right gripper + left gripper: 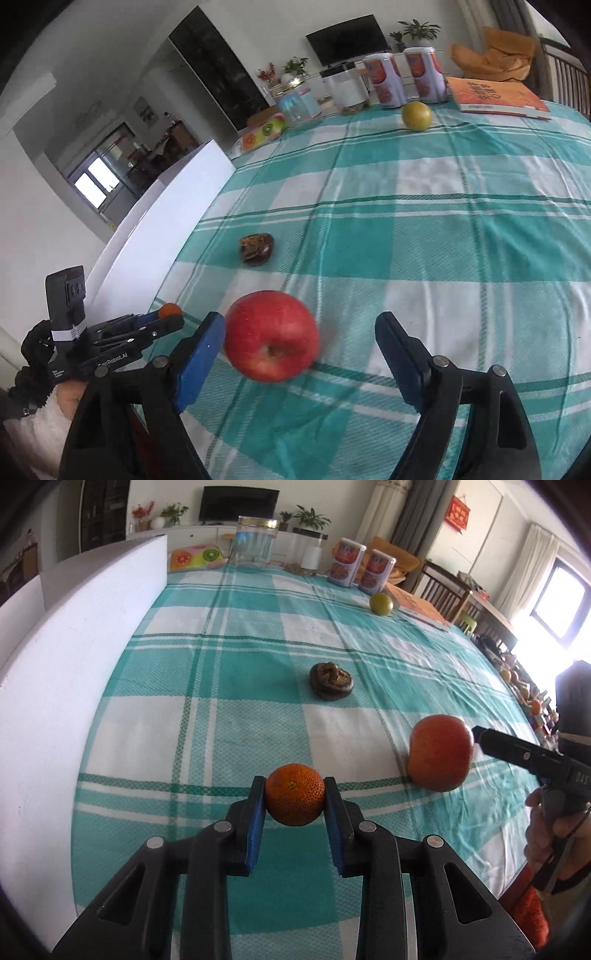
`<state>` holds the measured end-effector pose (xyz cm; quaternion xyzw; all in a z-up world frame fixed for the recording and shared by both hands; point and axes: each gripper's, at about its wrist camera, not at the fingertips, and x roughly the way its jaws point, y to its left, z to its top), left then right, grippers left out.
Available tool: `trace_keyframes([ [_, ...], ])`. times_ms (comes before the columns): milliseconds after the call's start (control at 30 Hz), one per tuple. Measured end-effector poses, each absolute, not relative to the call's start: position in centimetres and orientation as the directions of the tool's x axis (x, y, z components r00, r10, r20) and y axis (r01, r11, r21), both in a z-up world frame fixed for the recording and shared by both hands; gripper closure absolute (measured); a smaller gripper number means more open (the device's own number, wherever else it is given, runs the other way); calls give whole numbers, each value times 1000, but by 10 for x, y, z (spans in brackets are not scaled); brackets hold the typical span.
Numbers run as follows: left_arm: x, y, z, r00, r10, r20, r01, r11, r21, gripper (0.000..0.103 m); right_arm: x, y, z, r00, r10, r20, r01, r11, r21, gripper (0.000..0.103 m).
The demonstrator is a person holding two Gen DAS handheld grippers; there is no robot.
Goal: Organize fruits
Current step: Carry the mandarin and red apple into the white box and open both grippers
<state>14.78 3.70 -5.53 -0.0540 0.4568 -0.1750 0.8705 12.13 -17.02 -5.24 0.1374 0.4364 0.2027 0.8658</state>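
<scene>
My left gripper (294, 800) is shut on a small orange mandarin (294, 794), held just above the checked cloth. It also shows in the right wrist view (168, 314) at the left, with the mandarin (170, 309) at its tips. My right gripper (301, 341) is open, its jaws wide apart around a red apple (271, 335) that lies on the cloth close to the left finger. In the left wrist view the apple (439, 753) sits at the right with a right finger (517, 751) beside it. A dark shrivelled fruit (331, 681) (256, 249) lies mid-table. A green-yellow fruit (381, 604) (416, 116) lies at the far end.
A white foam board (74, 657) stands along the table's left edge. At the far end stand a clear glass jar (256, 541), two printed cans (360, 568), a white container (345, 88) and an orange book (495, 96). The teal checked tablecloth (229, 709) covers the table.
</scene>
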Motion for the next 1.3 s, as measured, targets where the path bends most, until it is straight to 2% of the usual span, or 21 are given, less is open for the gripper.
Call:
trace_keyframes([
  [100, 138, 37, -40, 525, -386, -759, 264, 921, -285, 73, 135, -140, -74, 483, 448, -752, -244, 894, 375, 14],
  [167, 128, 41, -28, 540, -394, -744, 273, 918, -288, 73, 138, -134, -83, 481, 429, -765, -223, 903, 366, 23],
  [200, 124, 45, -23, 546, -397, -738, 271, 917, -292, 73, 139, -134, -82, 491, 413, -767, -212, 911, 354, 32],
  [367, 109, 78, 3, 561, -433, -706, 238, 901, -363, 73, 126, -143, -74, 488, 470, -735, -176, 878, 445, 33],
  [467, 107, 108, 28, 603, -438, -667, 216, 894, -392, 73, 119, -133, -44, 481, 572, -665, -215, 812, 543, 33],
  [600, 123, 156, 56, 676, -329, -660, 132, 935, -330, 73, 133, -80, 15, 467, 680, -565, -348, 729, 589, 33],
  [733, 153, 206, 50, 669, -177, -721, -25, 965, -260, 73, 161, 4, 56, 402, 750, -526, -473, 661, 582, 33],
  [833, 168, 242, 29, 620, -111, -777, -141, 958, -249, 73, 183, 71, 69, 360, 753, -551, -549, 649, 527, 32],
  [967, 171, 271, 7, 562, -54, -825, -230, 948, -219, 72, 204, 151, 60, 304, 713, -632, -603, 658, 451, 32],
  [1200, 183, 282, -16, 470, -20, -883, -283, 944, -172, 70, 217, 226, 9, 288, 522, -803, -596, 754, 276, 32],
  [1267, 183, 282, -17, 466, -5, -885, -291, 944, -158, 62, 218, 230, -3, 277, 482, -831, -588, 769, 251, 32],
  [1300, 182, 282, -17, 471, 1, -882, -290, 945, -153, 44, 218, 226, -3, 290, 495, -819, -582, 771, 260, 29],
])
